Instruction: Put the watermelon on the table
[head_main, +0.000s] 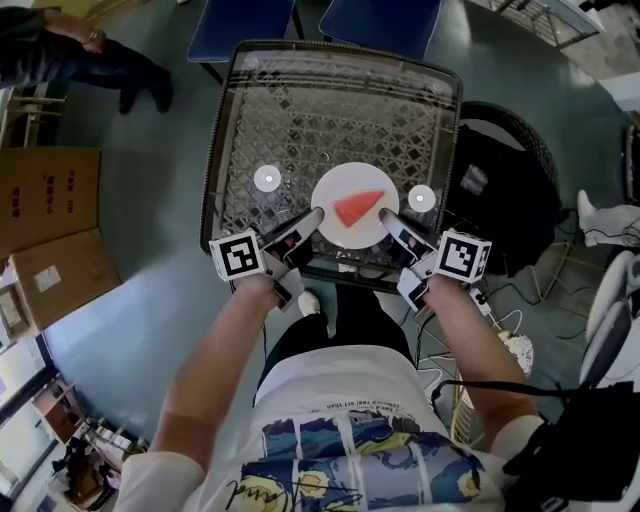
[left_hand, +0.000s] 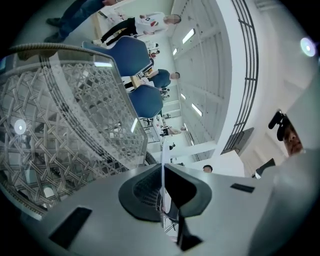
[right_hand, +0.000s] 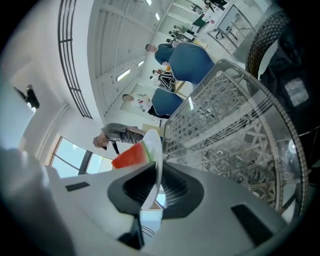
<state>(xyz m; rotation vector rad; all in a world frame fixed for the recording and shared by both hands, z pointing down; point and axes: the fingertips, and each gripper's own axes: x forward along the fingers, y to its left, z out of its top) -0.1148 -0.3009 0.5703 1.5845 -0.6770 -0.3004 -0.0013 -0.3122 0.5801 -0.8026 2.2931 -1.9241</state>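
Note:
A red watermelon slice (head_main: 358, 207) lies on a white round plate (head_main: 335, 232) over the near part of the glass table (head_main: 290, 110) with its woven lattice. My left gripper (head_main: 312, 218) is shut on the plate's left rim and my right gripper (head_main: 388, 222) on its right rim. In the left gripper view the plate (left_hand: 162, 172) is a thin white edge pinched at the left gripper (left_hand: 162, 192). In the right gripper view the plate (right_hand: 155, 150) stands edge-on in the right gripper (right_hand: 152, 187), the watermelon (right_hand: 131, 155) to its left. Whether the plate touches the glass I cannot tell.
Two blue chairs (head_main: 245, 25) stand beyond the table's far edge. Cardboard boxes (head_main: 50, 200) lie on the floor at the left, and a dark round chair (head_main: 505, 190) with cables is at the right. A person (head_main: 80, 55) stands at the far left. Two small white discs (head_main: 267, 179) show on the glass.

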